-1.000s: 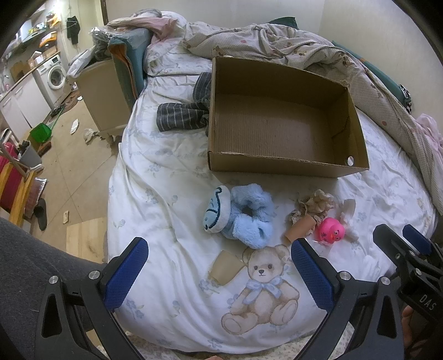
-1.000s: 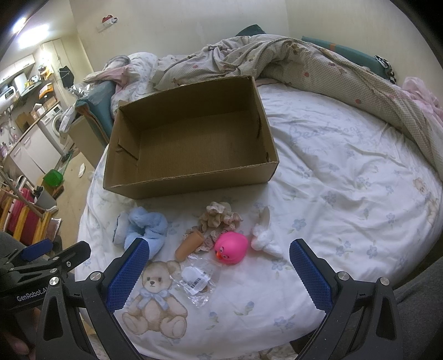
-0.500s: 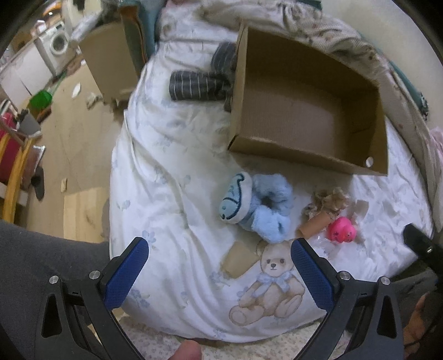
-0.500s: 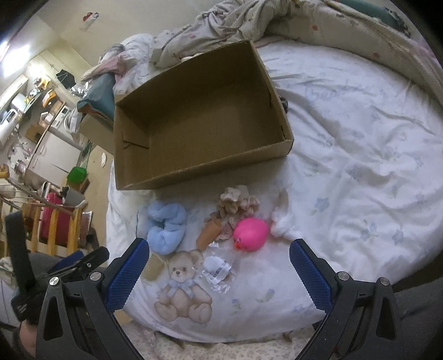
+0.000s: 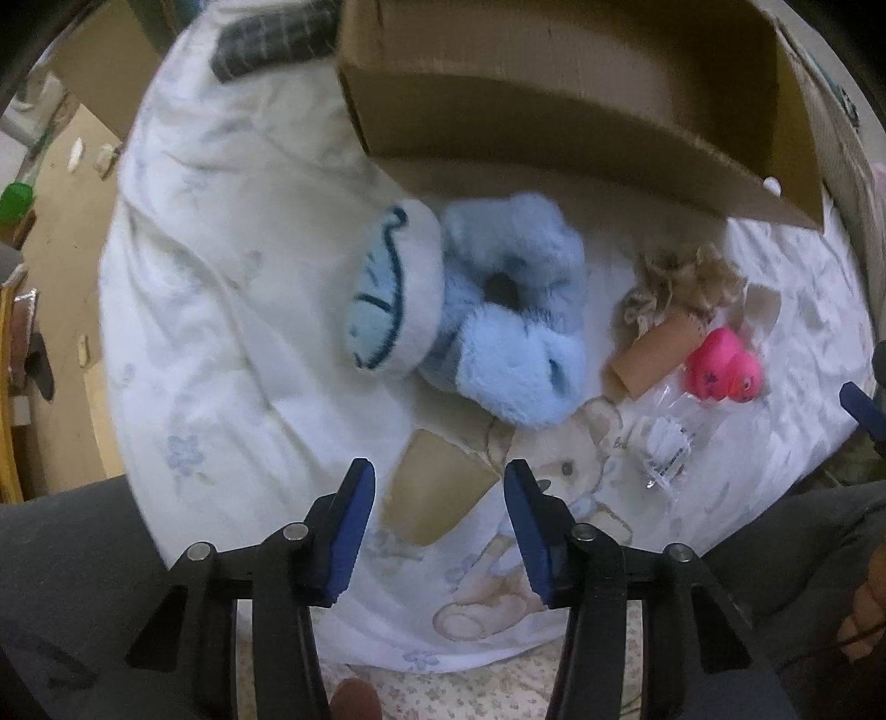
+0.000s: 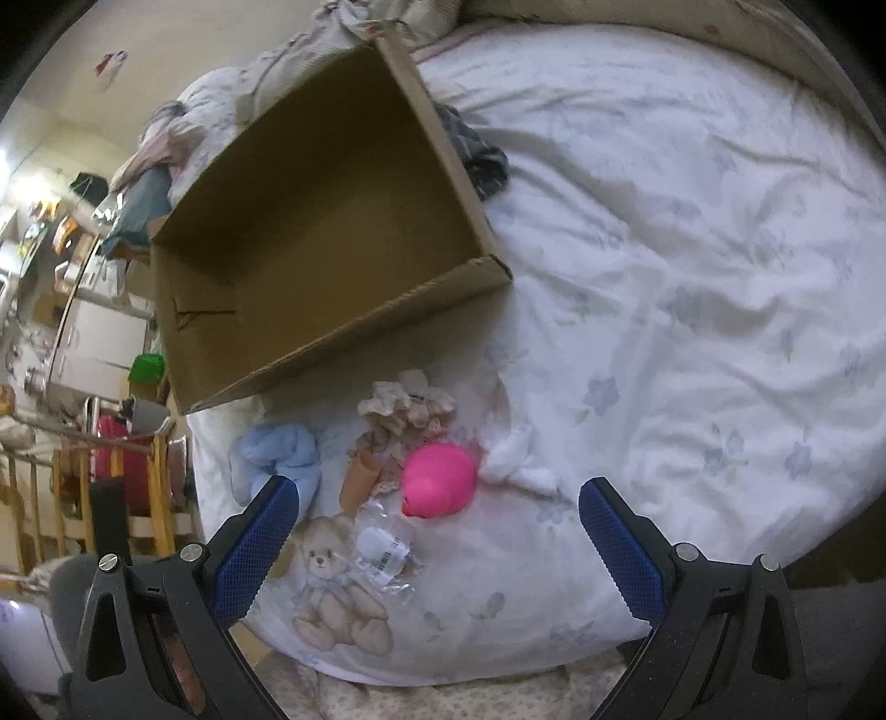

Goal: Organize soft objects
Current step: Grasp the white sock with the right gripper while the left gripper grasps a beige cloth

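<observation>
Your left gripper point(image 5: 437, 498) has narrowed its still-open, empty fingers, dropping toward the blue plush toy point(image 5: 470, 310) at twelve o'clock; right gripper point(image 6: 437, 531) stays wide open.

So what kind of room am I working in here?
Most likely a bedroom in a small lived-in home: the toys and the box sit on a bed with rumpled bedding, and cabinets show beyond its edge.

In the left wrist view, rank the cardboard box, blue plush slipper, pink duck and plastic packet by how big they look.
1. cardboard box, largest though cropped
2. blue plush slipper
3 and 4. pink duck and plastic packet look alike; not ranked
</observation>
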The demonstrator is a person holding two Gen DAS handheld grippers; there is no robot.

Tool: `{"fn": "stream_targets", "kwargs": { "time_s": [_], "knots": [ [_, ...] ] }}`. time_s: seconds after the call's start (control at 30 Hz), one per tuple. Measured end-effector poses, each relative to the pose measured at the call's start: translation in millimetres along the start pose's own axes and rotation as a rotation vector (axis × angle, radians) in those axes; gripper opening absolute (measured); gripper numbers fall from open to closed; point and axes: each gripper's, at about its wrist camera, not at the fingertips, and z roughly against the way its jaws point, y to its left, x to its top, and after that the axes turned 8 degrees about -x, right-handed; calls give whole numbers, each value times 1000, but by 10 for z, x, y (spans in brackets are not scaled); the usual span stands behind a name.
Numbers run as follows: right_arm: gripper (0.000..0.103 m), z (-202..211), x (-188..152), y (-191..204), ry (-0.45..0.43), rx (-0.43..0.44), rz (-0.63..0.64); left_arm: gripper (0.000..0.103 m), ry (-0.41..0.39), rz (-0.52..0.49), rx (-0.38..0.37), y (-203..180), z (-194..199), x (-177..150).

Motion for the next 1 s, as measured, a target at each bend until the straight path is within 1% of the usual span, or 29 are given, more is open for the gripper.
{"fn": "stream_targets", "kwargs": {
  "time_s": [0.03,0.1,0.13,0.2,0.23,0.27,0.37,0.4,0.47,0.6,0.63,0.67,0.73,0.77,0.8,0.87,0.93,1.0],
  "knots": [
    [103,-10,1,-10,1,-4,-2,44,15,-9,4,-11,-59,1],
    [103,-32,5,-11,4,-6,-2,35,24,-22,15,-21,-134,-3],
    [103,-41,3,-5,7,-6,0,33,28,-21,11,-15,-163,-4],
    [103,-71,-2,15,12,-8,10,19,28,-20,20,-7,-190,-10],
    [103,-82,-6,31,13,-11,15,17,20,-10,21,3,-198,-12],
    [103,-90,-9,30,14,-12,17,11,19,4,3,24,-190,-14],
    [103,-101,-4,30,15,-10,23,10,6,22,-35,63,-103,-46],
    [103,-101,2,21,15,-7,22,10,2,32,-55,70,-21,-50],
    [103,-104,18,2,18,-6,19,10,-27,54,-95,127,130,-104],
    [103,-107,83,-50,19,-9,-1,10,-95,79,-143,187,383,-193],
    [99,-123,112,-66,23,-16,-9,10,-120,88,-150,208,454,-215],
    [97,-146,130,-85,28,-24,-15,10,-133,93,-152,237,537,-206],
    [83,-223,169,-125,46,-41,-30,10,-165,101,-148,248,618,-211],
    [81,-257,183,-141,48,-60,-34,10,-180,105,-147,253,642,-207],
    [81,-299,196,-151,53,-85,-35,10,-191,107,-140,217,613,-132],
    [80,-417,228,-172,73,-113,-42,10,-208,110,-135,201,634,-140],
    [68,-532,250,-181,97,-117,-53,10,-214,110,-134,235,721,-131],
    [64,-648,271,-152,122,-111,-46,10,-218,105,-128,209,699,-119]
  ]
}}
